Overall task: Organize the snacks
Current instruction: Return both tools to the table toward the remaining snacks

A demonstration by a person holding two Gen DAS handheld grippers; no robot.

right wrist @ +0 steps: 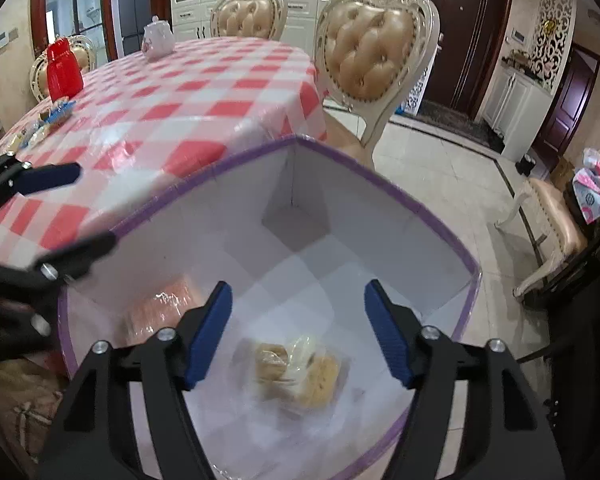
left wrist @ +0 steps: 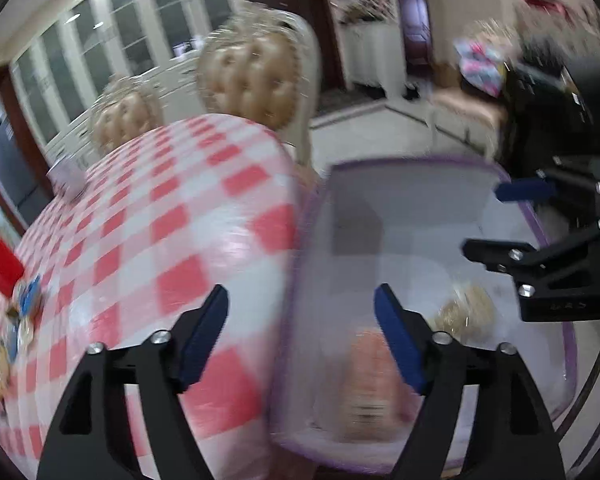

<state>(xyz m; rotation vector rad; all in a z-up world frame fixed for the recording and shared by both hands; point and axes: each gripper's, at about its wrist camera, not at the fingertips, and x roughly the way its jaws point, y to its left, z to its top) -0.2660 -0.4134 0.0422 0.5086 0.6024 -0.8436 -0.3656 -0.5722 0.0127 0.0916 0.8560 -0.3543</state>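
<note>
Room: dining room with pale floor tiles, white cabinets and dark doors at the back.
Tabletop (right wrist: 204, 92): covered in a red-and-white checked cloth under clear plastic.
Box (right wrist: 440, 232): one white box with a purple rim, open at the top, standing just beside the near right corner of the tabletop, lower than its edge.
Snacks in box: two clear-wrapped packs on the box floor; a tan biscuit pack (right wrist: 300, 368) near the middle and a pinkish pack (right wrist: 160, 308) against the wall nearest the tabletop. Any print on them is too blurred to read.
Right gripper (right wrist: 298, 332): over the box opening, jaws spread wide, nothing between them, touching nothing.
Left gripper (left wrist: 300, 336): above the seam between tabletop edge and box rim, jaws spread wide and bare; this view is motion-blurred.
Fingertips: blue pads on each gripper, two per gripper.
Loose snacks (right wrist: 40, 132): a small cluster of wrapped packs at the left edge of the tabletop, some with blue wrappers; count unclear.
Red jug (right wrist: 64, 70): one, upright at the far left edge, behind the loose snacks.
Teapot (right wrist: 159, 38): one, white with faint pattern, at the far edge.
Chairs: two tufted tan chairs (right wrist: 374, 52) with cream carved frames along the far and right sides; part of a third shows behind the jug.
</note>
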